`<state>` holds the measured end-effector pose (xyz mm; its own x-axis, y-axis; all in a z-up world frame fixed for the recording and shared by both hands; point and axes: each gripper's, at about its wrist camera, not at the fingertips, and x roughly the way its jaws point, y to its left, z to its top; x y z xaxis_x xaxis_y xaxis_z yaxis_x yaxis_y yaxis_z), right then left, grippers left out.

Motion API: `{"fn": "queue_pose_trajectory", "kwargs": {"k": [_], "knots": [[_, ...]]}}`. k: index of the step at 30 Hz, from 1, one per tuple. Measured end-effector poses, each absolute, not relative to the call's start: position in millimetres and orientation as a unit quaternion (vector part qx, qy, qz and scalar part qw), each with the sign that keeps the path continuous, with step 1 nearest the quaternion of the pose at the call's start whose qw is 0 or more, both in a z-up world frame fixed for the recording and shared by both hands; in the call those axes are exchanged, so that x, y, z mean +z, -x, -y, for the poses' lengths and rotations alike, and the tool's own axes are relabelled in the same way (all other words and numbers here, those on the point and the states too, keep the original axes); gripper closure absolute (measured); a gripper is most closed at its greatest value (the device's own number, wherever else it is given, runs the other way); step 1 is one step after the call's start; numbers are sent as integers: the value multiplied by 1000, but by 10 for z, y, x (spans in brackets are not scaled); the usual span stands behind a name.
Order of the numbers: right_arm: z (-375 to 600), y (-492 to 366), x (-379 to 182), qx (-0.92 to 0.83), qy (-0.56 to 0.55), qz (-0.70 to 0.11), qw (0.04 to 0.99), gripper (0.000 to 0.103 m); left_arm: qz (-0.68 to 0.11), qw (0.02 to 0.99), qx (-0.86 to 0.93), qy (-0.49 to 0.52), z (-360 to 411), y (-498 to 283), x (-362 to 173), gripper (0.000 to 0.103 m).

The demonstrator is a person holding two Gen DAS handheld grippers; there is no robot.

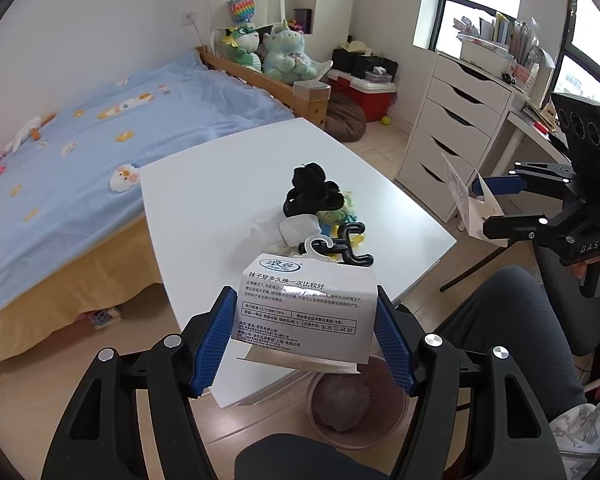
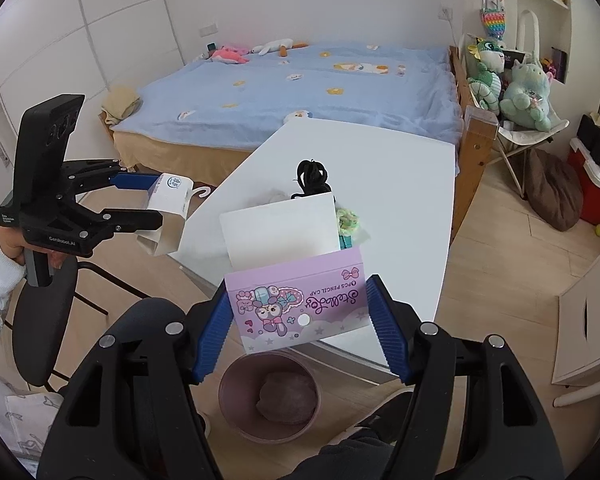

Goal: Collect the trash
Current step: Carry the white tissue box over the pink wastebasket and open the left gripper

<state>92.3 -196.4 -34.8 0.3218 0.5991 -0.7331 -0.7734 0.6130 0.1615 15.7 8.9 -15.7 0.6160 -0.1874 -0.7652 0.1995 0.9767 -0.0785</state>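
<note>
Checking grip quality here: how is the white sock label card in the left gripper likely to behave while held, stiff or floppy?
The sock label card is probably light, thin folded paperboard. Pinched between the left gripper, it looks fairly stiff, though its loose lower flap may flex. It would likely crush under a hard squeeze.

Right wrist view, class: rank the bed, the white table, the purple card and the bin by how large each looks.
1. bed
2. white table
3. purple card, inflated by nearness to the camera
4. bin, similar to the card, so that order is unsure
</note>
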Motion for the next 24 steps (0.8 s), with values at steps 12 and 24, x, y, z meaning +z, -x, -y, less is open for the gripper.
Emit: {"fn": "queue_pose_trajectory", "kwargs": {"k": [12,24], "knots": [[2078,-550,-366,425,111,-395,807,38,-421,898,-131,-4,343,207,-223,38],[2222,-345,-446,417,106,-400,809,38,-434,888,-150,-17,639,384,-364,37]]}}
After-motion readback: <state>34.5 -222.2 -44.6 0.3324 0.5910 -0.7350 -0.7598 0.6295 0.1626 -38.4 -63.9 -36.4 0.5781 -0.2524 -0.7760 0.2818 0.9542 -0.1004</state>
